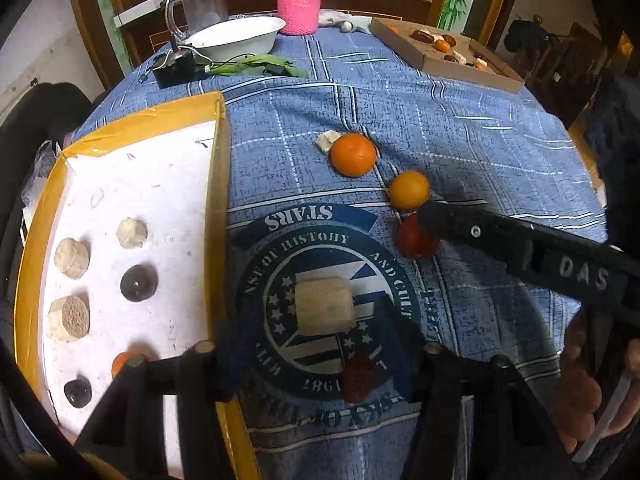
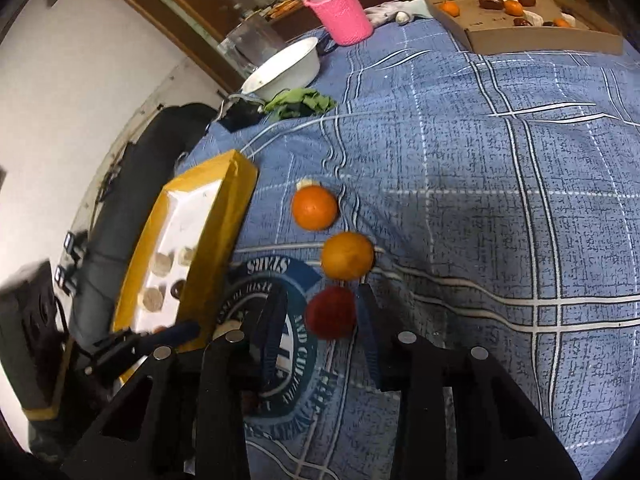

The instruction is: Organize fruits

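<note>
Left tongs (image 1: pixel 316 332) point down at the bench (image 1: pixel 460 140) just right of the tray (image 1: pixel 218 200). They stand about half open, and a banana piece (image 1: pixel 324 312) lies between the fingers. It touches neither finger, with cloth showing on both sides. A dark red bit (image 1: pixel 358 378) lies nearer the camera, also just right of the tray. It is too blurred to name.

Right tongs (image 2: pixel 322 292) straddle the red fruit (image 2: pixel 331 312), which sits on the cloth a little further right of the tray than the banana piece. They are fairly narrow but not closed on it. The right finger is at the fruit's edge, while a gap shows at the left finger. A hand (image 1: pixel 580 392) holds these tongs from the side away from the tray.

Beyond the red fruit, a pale orange (image 1: pixel 409 190) and then a dark orange (image 1: pixel 353 155) lie in a slanting row right of the tray's far half. A small banana bit (image 1: pixel 328 141) touches the dark orange on its far side.

Inside the tray, on its white floor, lie three pale slices (image 1: pixel 72 258) and two dark fruits (image 1: pixel 138 283). An orange fruit (image 1: pixel 120 362) there is partly hidden by the left tongs.

Well beyond the tray stand a white bowl (image 1: pixel 240 38) and a pink basket (image 1: pixel 298 8). A cardboard box (image 1: pixel 472 68) with more fruit sits far to the tray's right.
</note>
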Motion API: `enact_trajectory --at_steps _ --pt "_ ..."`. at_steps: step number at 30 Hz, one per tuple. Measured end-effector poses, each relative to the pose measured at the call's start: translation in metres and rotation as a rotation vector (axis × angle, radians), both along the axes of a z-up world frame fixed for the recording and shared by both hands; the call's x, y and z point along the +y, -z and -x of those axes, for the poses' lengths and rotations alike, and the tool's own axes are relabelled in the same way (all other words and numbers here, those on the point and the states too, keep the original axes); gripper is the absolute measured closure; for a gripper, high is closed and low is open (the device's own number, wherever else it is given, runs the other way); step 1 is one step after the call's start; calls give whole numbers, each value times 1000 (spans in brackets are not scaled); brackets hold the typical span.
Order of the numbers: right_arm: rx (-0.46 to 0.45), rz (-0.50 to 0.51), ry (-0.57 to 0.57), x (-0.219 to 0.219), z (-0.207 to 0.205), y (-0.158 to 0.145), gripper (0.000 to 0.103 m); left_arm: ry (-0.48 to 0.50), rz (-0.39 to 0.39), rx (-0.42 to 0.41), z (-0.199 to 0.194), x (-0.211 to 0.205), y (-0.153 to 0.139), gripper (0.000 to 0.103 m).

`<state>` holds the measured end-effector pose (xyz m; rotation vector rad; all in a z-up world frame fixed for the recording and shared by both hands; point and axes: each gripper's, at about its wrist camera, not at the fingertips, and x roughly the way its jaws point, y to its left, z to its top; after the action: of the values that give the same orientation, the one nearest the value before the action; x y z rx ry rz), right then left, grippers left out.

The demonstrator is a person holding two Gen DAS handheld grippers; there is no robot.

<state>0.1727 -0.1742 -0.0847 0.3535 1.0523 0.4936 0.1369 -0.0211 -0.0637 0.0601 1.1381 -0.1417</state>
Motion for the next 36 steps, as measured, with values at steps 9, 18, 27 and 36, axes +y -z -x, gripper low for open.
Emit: enact_trajectory --at_steps 9,18,27,36 --pt "-12 69 -13 9 3 4 70 -14 27 43 -6 -1 15 69" --pt "-8 54 24 2 0 6 69 -34 127 -1 8 14 -4 69" --pt "-67 150 106 12 -19 5 69 -28 182 -56 29 26 -27 70" --pt "-133 151 103 16 -12 5 75 -57 213 -104 51 53 -49 70"
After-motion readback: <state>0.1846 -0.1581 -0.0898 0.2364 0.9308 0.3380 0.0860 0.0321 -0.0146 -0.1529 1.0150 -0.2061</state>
